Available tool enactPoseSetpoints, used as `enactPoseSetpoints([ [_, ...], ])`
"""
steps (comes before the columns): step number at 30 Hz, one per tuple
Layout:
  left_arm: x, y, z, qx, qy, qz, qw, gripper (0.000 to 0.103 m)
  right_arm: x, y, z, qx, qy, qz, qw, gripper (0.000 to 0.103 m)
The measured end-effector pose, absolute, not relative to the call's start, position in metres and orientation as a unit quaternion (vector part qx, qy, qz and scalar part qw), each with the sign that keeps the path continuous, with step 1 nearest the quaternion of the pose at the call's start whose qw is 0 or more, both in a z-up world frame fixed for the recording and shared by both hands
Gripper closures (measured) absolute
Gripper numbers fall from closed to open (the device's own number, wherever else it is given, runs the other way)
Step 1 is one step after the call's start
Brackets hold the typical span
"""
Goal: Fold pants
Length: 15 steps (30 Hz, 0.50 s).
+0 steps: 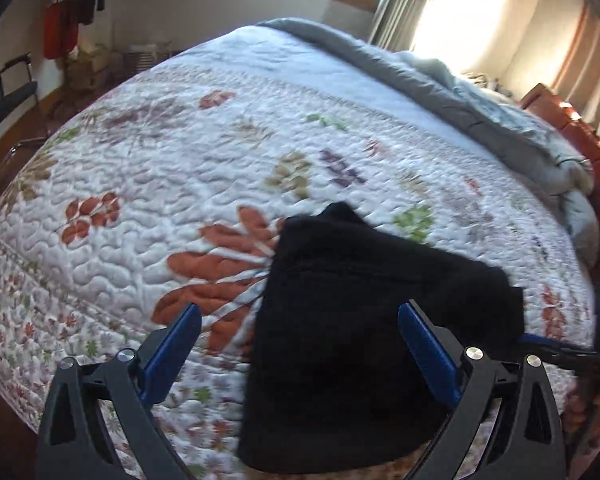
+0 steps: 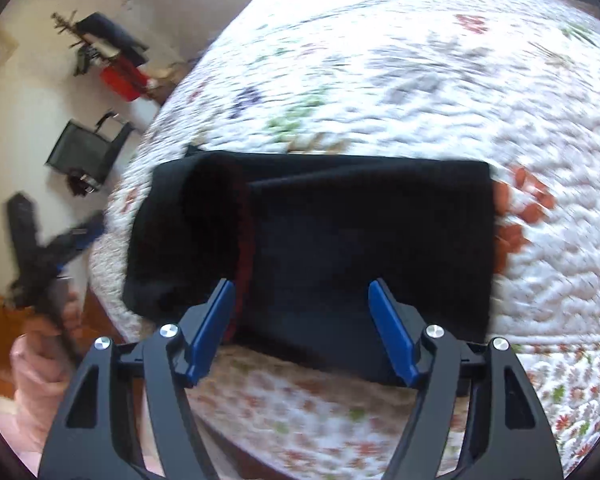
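Now lay folded, black pants (image 1: pixel 352 332) low and center on flowery bed quilt (image 1: pixel 148 184). Wide open and holding nothing: left hand-held gripper (image 1: pixel 300 320), right hand-held gripper (image 2: pixel 302 296).

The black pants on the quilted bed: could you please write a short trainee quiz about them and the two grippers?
1. True or false: the black pants lie folded into a compact stack on the floral quilt.
2. Which gripper holds cloth? A) left gripper B) right gripper C) neither
3. Fill in: beyond the quilt, along the far side of the bed, lies a bunched grey ____.

Key
1. True.
2. C: both sets of jaws stand open with the pants below them, nothing gripped.
3. Blanket.
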State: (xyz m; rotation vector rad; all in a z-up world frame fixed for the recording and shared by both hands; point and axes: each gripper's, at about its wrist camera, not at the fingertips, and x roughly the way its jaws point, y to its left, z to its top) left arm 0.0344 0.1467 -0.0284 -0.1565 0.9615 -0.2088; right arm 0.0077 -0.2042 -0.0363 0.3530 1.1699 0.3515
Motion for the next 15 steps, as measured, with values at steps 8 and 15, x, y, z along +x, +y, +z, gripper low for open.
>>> enactPoseSetpoints([
  [8, 0.038, 0.123, -0.068, -0.045, 0.498, -0.092, 0.861, 0.005, 0.031, -0.139, -0.039, 0.141, 0.590, 0.209, 0.767, 0.037],
  [15, 0.038, 0.118, -0.070, -0.040, 0.499, -0.091, 0.861, 0.005, 0.027, -0.102, -0.045, 0.094, 0.606, 0.241, 0.752, 0.051],
])
